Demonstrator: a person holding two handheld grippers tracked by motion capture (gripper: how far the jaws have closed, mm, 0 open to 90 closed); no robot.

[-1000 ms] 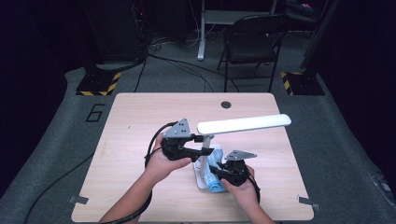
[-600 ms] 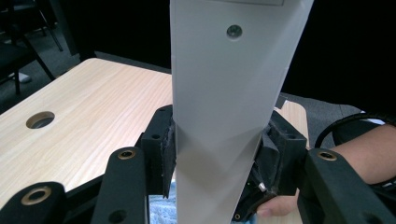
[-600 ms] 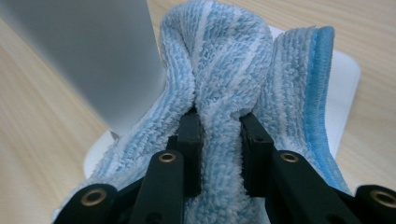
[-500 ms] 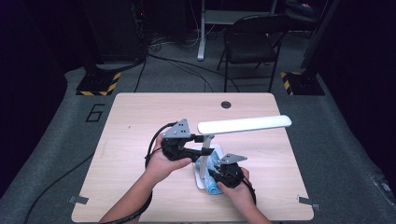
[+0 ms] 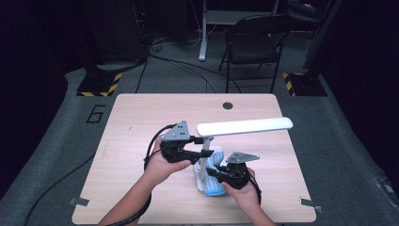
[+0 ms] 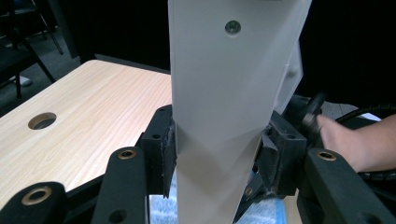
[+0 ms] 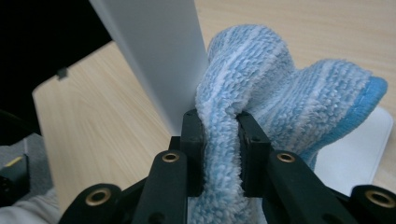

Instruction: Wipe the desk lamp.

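Observation:
A white desk lamp stands mid-table, its long head (image 5: 244,126) level above its post (image 5: 205,157) and flat base (image 5: 201,184). My left gripper (image 5: 198,154) is shut on the post, whose white face (image 6: 224,116) sits clamped between the pads (image 6: 169,154). My right gripper (image 5: 212,173) is shut on a blue and white striped cloth (image 5: 214,189), which lies on the base. In the right gripper view a fold of the cloth (image 7: 280,102) is pinched between the jaws at my right gripper (image 7: 219,140), pressed against the post (image 7: 154,51) over the base (image 7: 359,154).
A round cable hole (image 5: 227,105) lies at the table's far edge. A folding chair (image 5: 254,47) stands on the floor beyond the table. Bare wood (image 5: 127,155) stretches left of the lamp. The right hand (image 6: 355,140) is close beside the left gripper.
The right gripper has shifted a little with the cloth over the lamp base, near the post. The left gripper has kept its hold on the post, and the lamp has not moved.

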